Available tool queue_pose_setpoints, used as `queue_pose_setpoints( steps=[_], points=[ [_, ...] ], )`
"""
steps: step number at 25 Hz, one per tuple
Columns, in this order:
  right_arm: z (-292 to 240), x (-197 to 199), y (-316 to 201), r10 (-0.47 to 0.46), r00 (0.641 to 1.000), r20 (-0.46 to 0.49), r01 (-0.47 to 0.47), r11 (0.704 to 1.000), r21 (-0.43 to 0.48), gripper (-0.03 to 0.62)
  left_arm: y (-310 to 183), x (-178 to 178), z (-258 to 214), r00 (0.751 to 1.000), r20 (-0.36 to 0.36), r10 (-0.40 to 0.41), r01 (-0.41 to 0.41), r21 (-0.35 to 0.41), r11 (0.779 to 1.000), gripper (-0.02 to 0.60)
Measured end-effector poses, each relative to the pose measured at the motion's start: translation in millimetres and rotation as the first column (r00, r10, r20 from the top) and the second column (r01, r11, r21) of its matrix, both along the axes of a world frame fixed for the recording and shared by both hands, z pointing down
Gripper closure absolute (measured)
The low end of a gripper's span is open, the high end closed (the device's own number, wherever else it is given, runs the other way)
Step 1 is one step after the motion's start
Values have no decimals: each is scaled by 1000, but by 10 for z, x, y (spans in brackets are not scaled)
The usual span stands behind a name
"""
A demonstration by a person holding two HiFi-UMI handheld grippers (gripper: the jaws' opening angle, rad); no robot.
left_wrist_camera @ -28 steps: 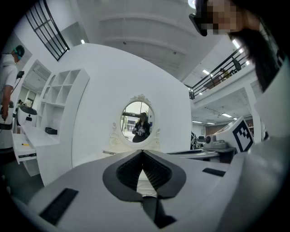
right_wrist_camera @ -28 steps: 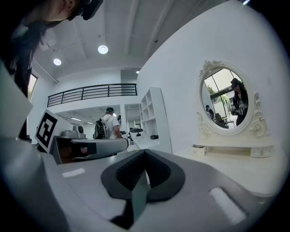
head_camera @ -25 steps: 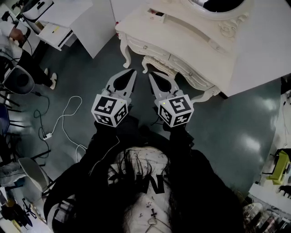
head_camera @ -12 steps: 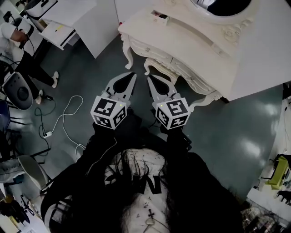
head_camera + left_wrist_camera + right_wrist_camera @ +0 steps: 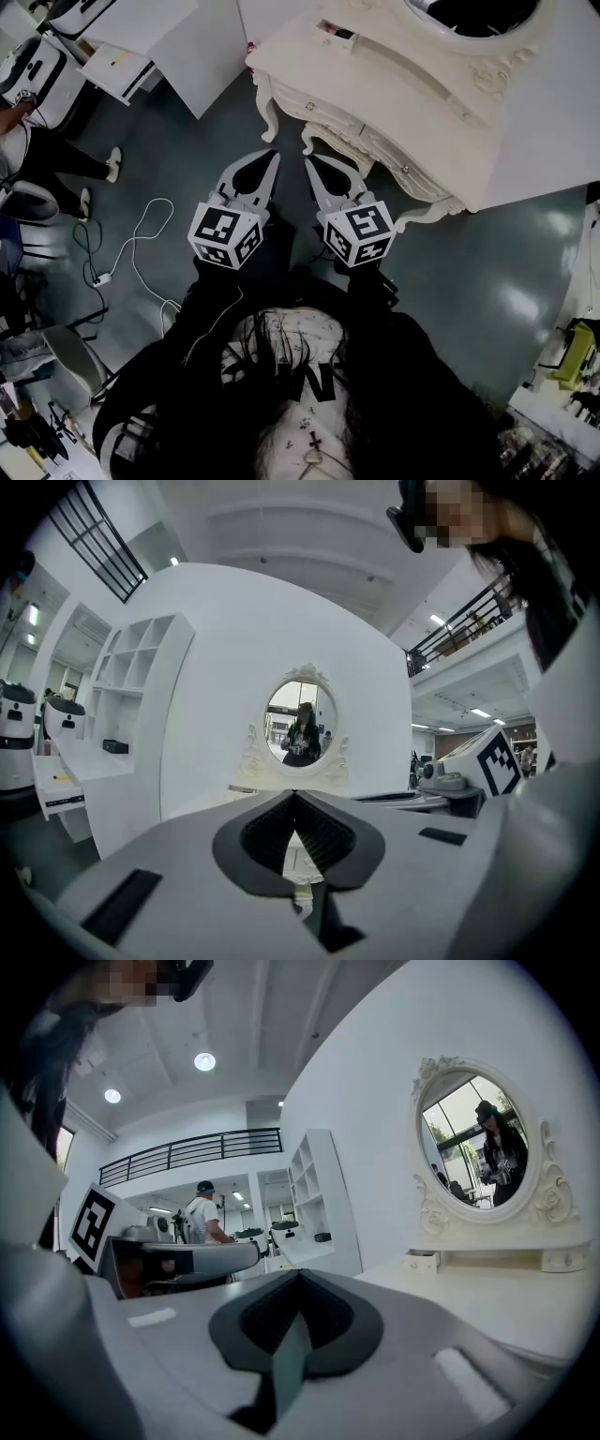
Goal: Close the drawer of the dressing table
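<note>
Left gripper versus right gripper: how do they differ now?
The left gripper angles rightward, the right gripper leftward. The left gripper view has the mirror dead ahead; the right gripper view has it off to the right. Both are shut, empty, clear of the dressing table.

The dressing table is finished in smooth cream paint. The floor is given a glossy coat. The left gripper and right gripper are moulded in matt grey plastic with ribbed black pads.
</note>
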State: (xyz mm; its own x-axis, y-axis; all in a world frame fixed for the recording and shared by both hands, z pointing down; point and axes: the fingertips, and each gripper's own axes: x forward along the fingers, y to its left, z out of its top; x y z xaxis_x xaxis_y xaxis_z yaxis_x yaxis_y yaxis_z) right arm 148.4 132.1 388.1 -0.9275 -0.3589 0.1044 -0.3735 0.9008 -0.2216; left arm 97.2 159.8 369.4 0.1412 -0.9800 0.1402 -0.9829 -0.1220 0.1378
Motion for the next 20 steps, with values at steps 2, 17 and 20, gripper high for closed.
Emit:
queue_pose_setpoints(
  steps=[2, 17, 20],
  points=[
    [30, -108, -118, 7, 1000, -10, -7, 1000, -2, 586, -123, -120, 33, 1000, -8, 4, -4, 1, 1000, 586],
    [109, -1110, -1283, 154, 985, -72, -158, 986, -51, 586, -1388, -1067, 58, 980, -73, 184, -185, 0, 983, 586],
    [115, -1286, -1474, 192, 979, -71, -197, 979, -59, 586, -1575, -1241, 50, 971, -74, 226, -226, 4, 974, 586]
  ],
)
